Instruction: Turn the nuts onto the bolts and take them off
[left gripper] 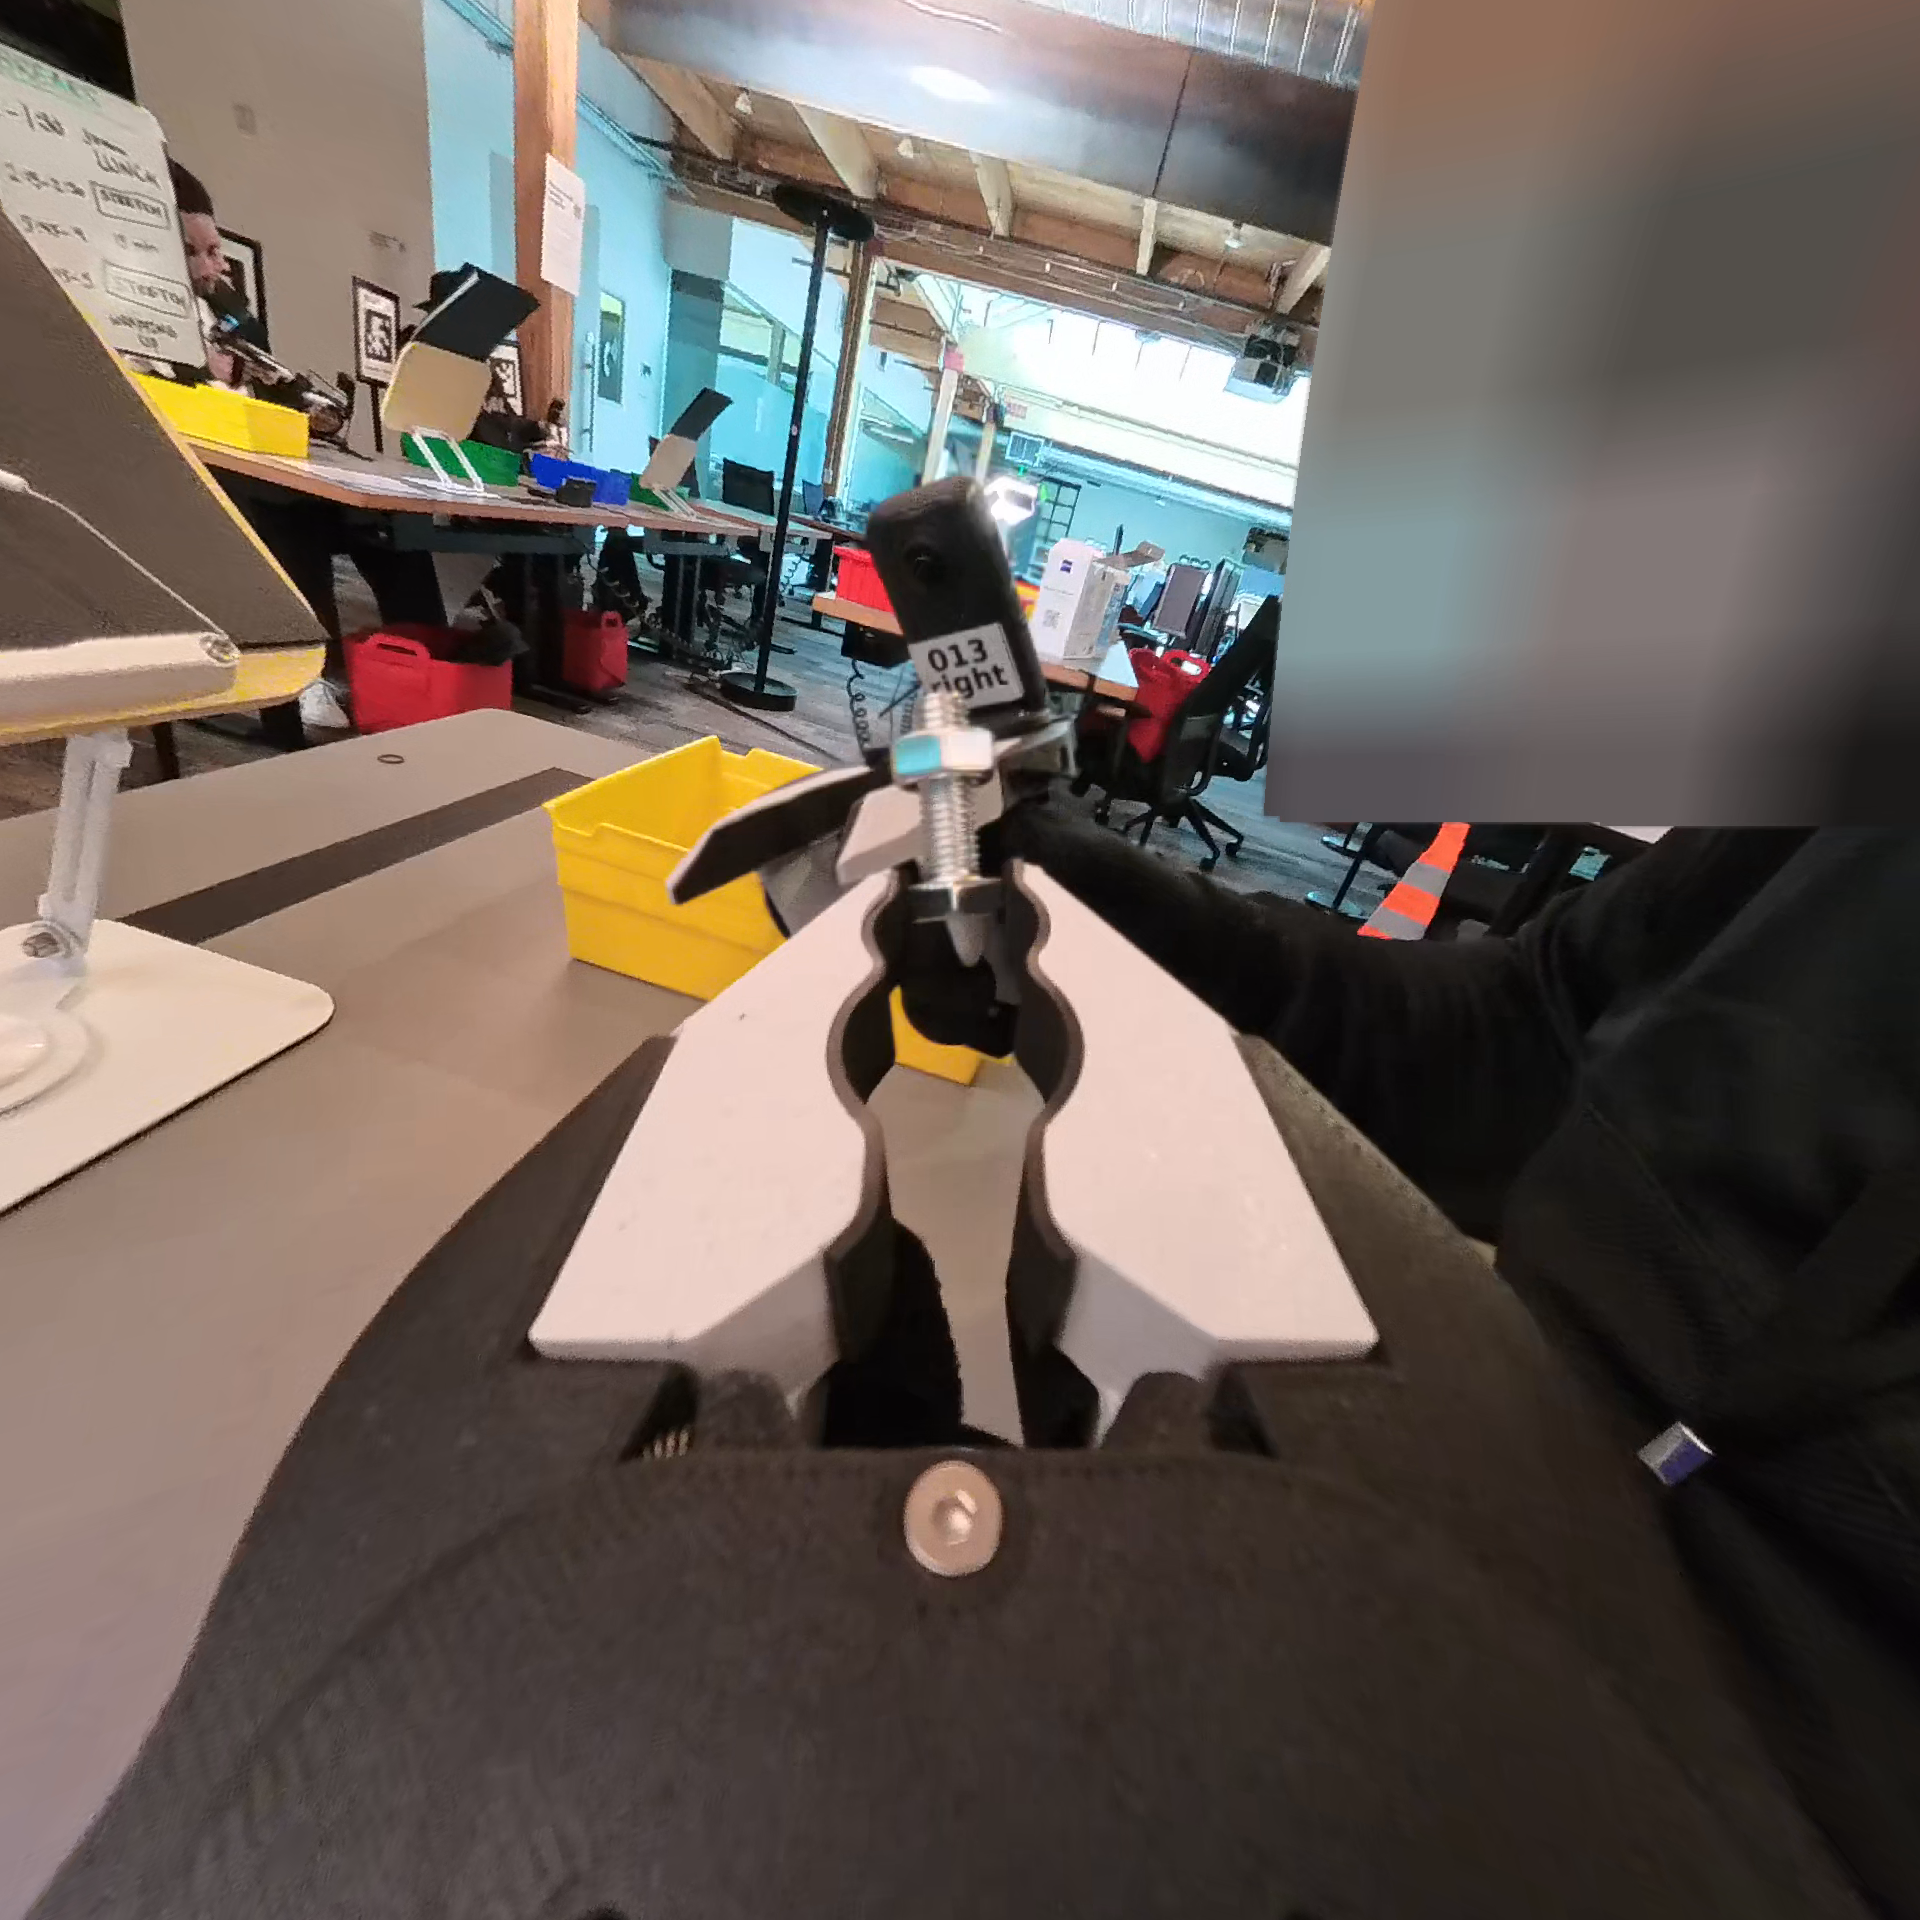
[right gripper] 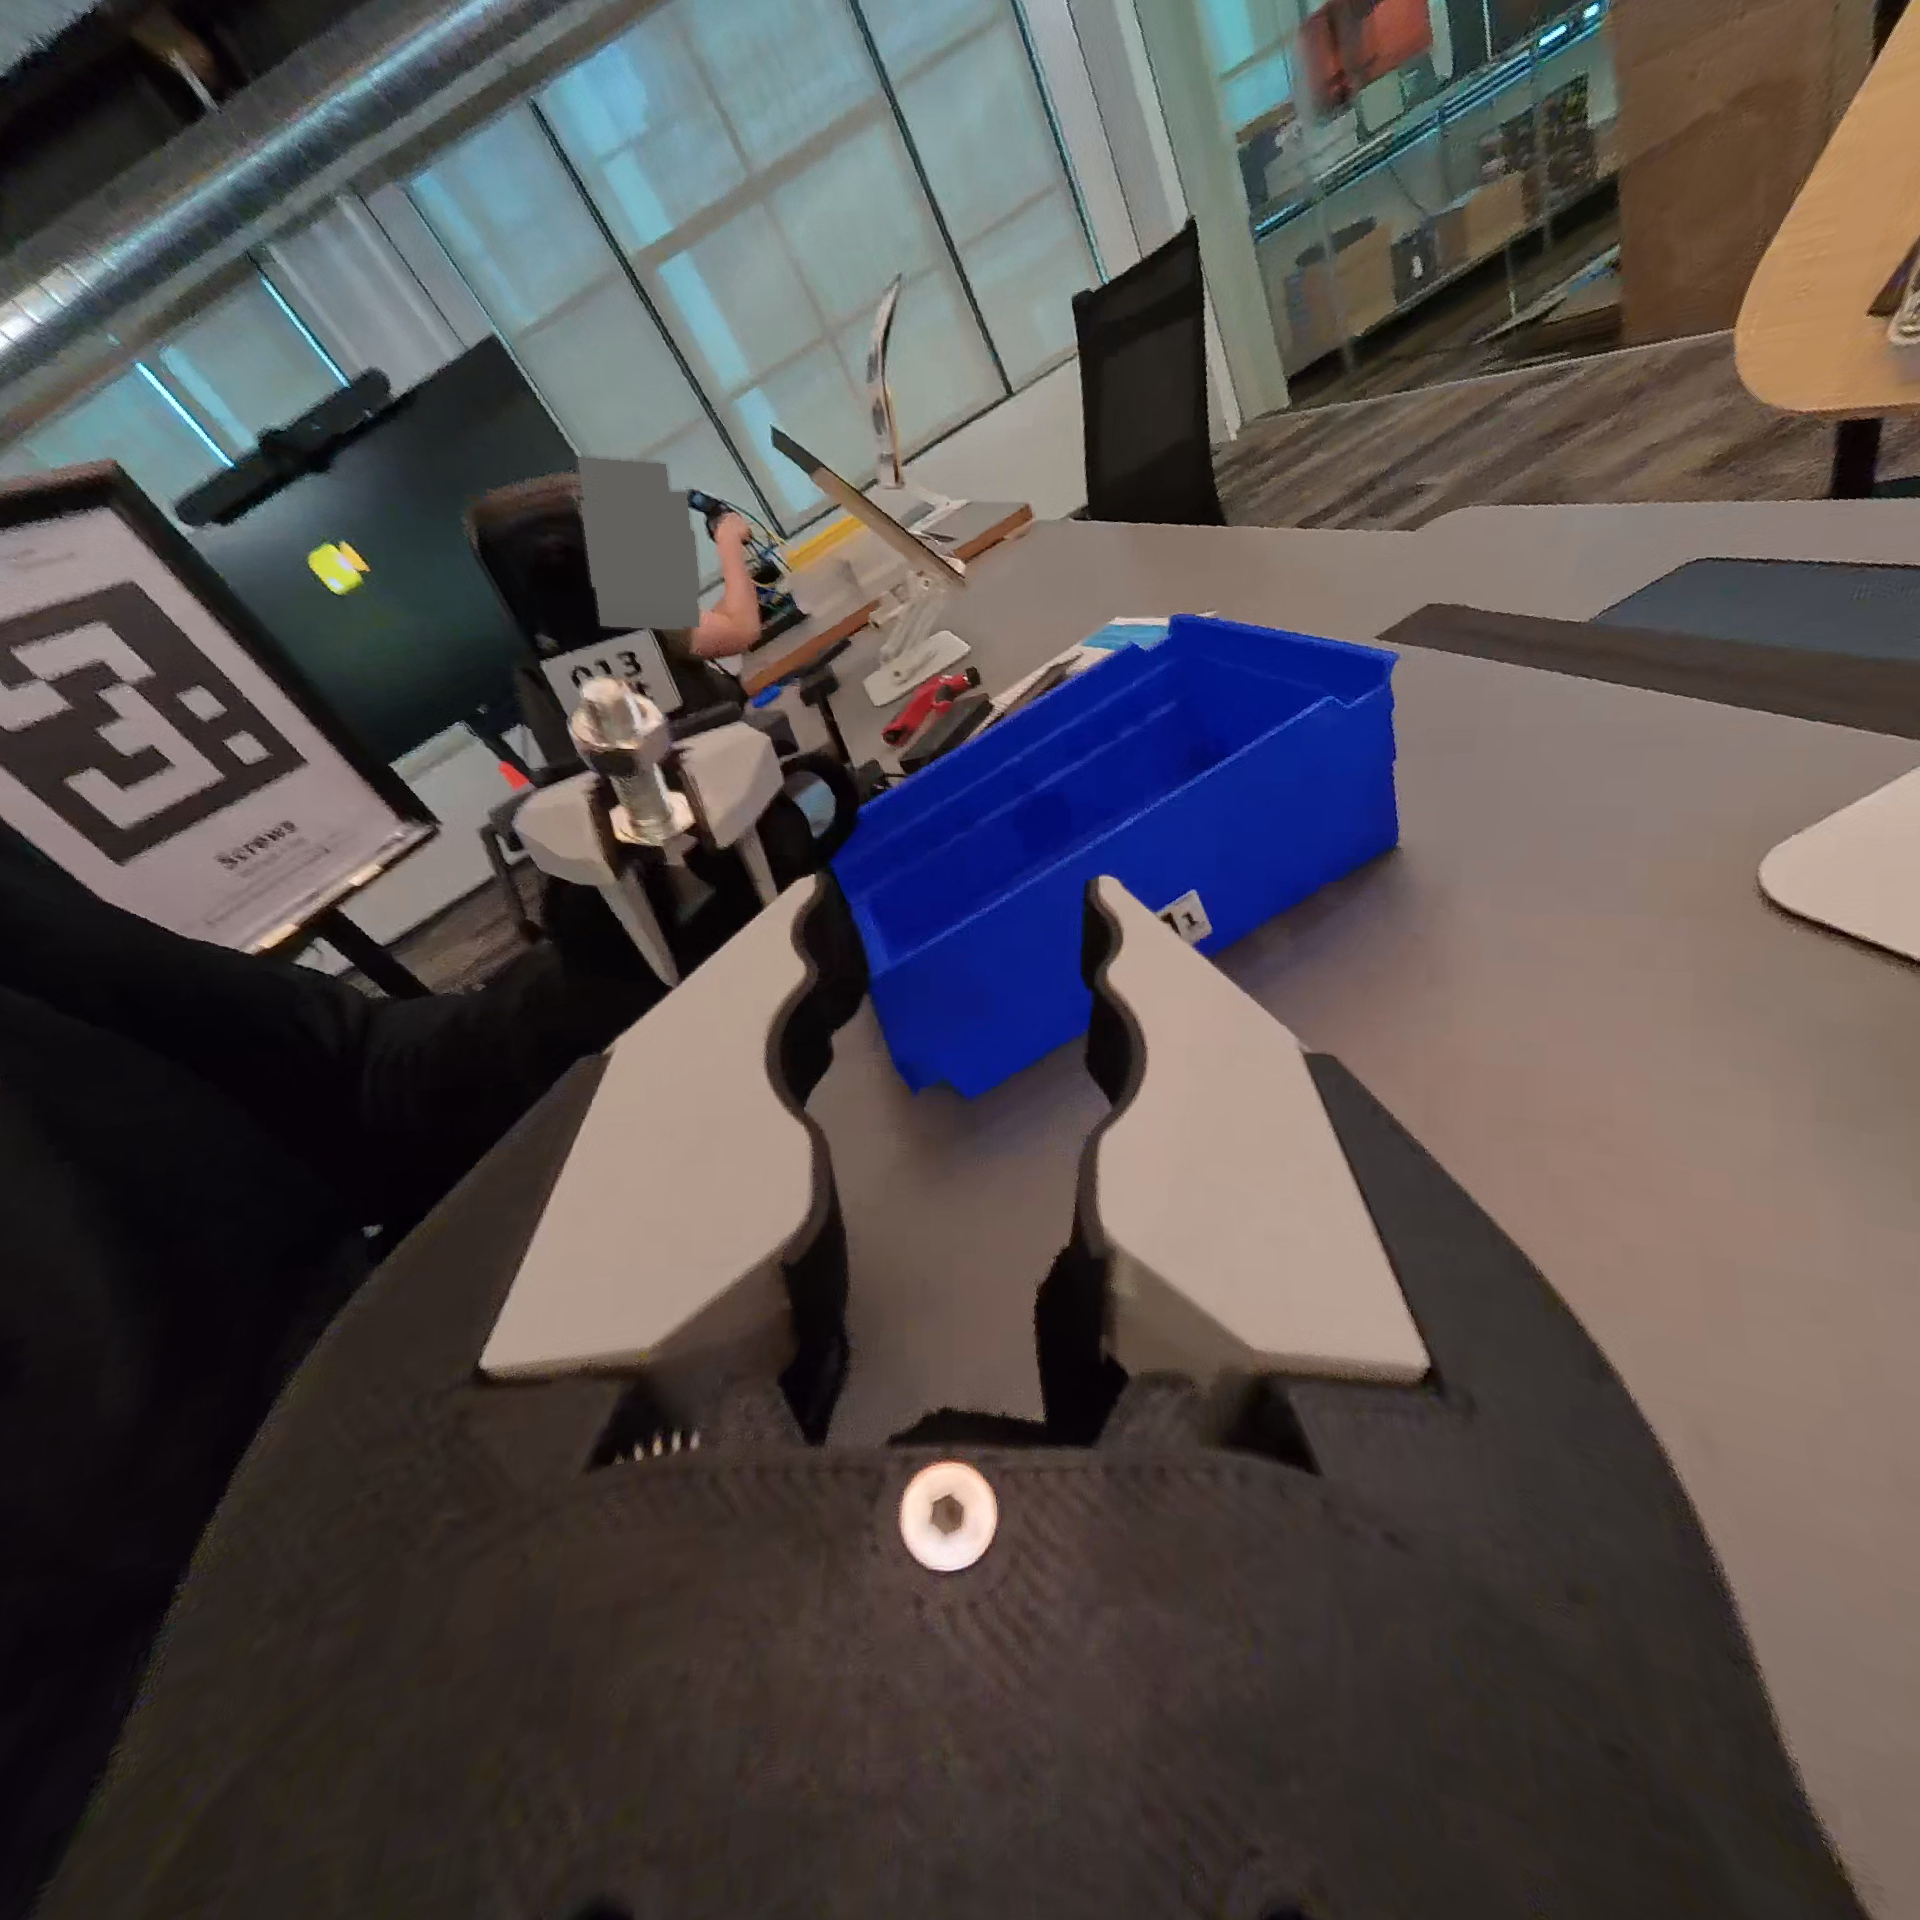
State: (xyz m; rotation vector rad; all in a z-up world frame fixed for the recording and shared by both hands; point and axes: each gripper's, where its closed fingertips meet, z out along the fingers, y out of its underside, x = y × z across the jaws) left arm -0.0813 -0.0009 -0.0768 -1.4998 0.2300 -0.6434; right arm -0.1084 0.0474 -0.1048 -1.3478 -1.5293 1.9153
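Left wrist view: left tool (left gripper: 954, 904) clamps the upright bolt (left gripper: 951, 821) by its head, nut (left gripper: 940, 756) high; right tool (right gripper: 961, 940) gapes empty.

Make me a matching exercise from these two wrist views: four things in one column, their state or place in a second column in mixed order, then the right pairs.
Things:
1. left gripper
2. right gripper
3. nut
4. blue bin

States or places:
A. threaded near the top of the bolt
B. open, holding nothing
C. on the grey table, no parts visible inside
D. shut on the bolt's head end, bolt upright

Pairs: 1-D, 2-B, 3-A, 4-C
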